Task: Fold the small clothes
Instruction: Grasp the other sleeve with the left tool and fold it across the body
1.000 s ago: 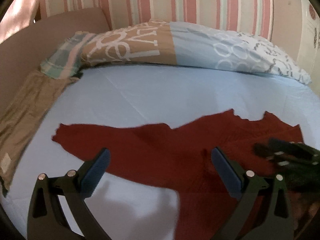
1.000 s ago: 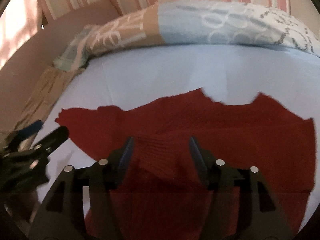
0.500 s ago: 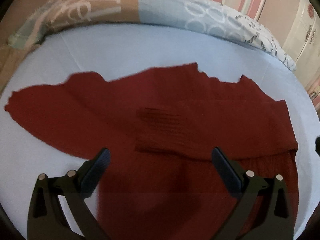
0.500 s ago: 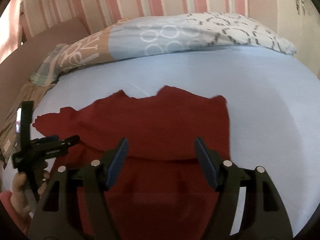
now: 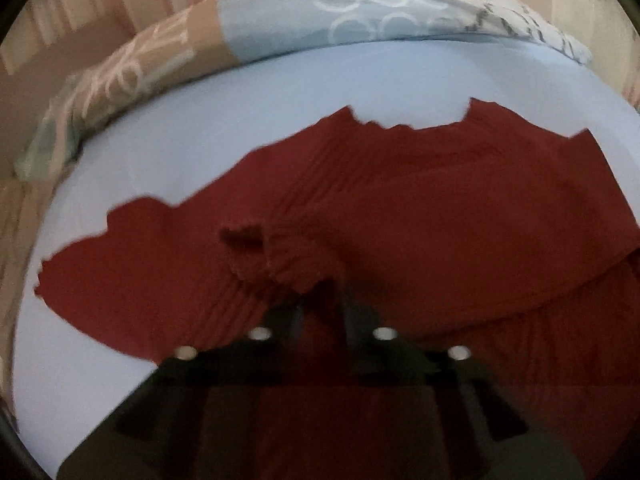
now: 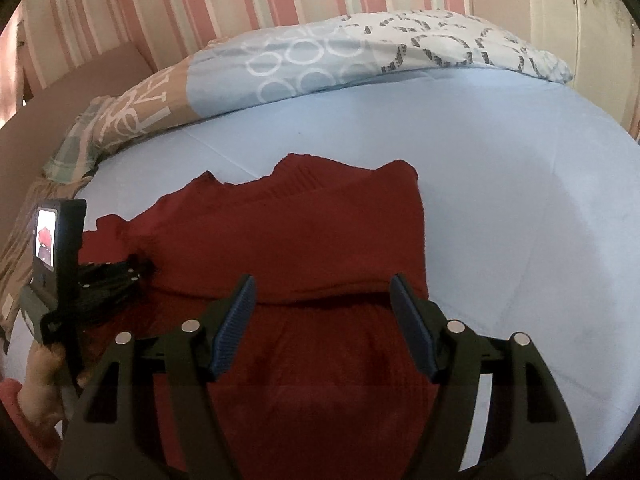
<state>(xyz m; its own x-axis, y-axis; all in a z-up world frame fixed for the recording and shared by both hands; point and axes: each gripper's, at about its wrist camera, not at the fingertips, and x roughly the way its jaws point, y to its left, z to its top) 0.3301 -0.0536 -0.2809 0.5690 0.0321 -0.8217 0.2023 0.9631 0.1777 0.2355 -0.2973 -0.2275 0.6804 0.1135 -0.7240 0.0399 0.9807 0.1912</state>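
A dark red knitted sweater [image 6: 304,240] lies spread on the pale blue sheet of the bed [image 6: 520,184], its neckline towards the patterned duvet [image 6: 312,60] bunched along the striped wall. The knit is ribbed, and the fabric looks soft and a little rumpled. On the right side one sleeve is already laid across the chest, so that edge runs straight down; a fold line crosses the body just ahead of the right tool [image 6: 322,326]. The other sleeve [image 5: 120,272] lies stretched out flat to the left on the sheet.

The left tool [image 5: 320,312] has its fingers drawn close together on a ribbed bit of the sweater, apparently the cuff [image 5: 256,256] of the folded sleeve, which stands up in a small crumpled peak above the rest. That view is blurred, so the exact grip is hard to make out. From the right wrist view the left tool sits low over the sweater's left part, held in a bare hand [image 6: 44,384].

The right tool hangs over the lower body of the sweater with its blue-padded fingers [image 6: 234,324] spread wide, pinching nothing
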